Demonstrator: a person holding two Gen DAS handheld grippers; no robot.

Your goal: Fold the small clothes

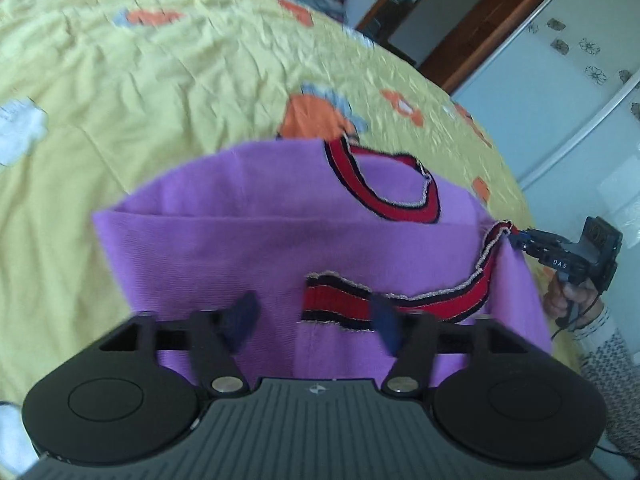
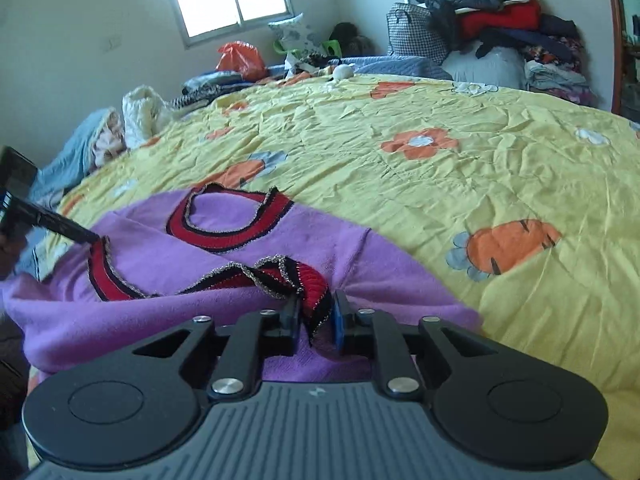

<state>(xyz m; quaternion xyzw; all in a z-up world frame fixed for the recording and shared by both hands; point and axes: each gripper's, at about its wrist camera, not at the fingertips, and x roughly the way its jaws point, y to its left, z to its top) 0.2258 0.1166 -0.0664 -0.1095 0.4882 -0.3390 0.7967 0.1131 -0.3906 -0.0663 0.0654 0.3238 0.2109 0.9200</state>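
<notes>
A purple knit top point(image 1: 240, 248) with red-and-black striped trim lies folded on the yellow flowered bedspread point(image 1: 160, 80). Its striped neckline point(image 1: 384, 188) faces away from me. My left gripper point(image 1: 314, 320) hovers open over the near fold, and a striped cuff point(image 1: 336, 300) lies between its spread fingers untouched. In the right wrist view, the right gripper point(image 2: 316, 316) has its jaws slightly apart. A bunched striped cuff point(image 2: 308, 284) sits loosely between them. The same top point(image 2: 180, 316) and neckline point(image 2: 228, 224) show there, with the left gripper point(image 2: 90, 237) at its far left corner. The right gripper point(image 1: 516, 236) shows at the top's right corner.
Clothes are piled high point(image 2: 500, 12) beyond the bed's far edge, with an orange bag point(image 2: 240, 56) and more bundles point(image 2: 140, 116) at the left. A white wardrobe door point(image 1: 560, 100) stands right of the bed. A person's hand point(image 1: 572, 300) holds the right gripper's handle.
</notes>
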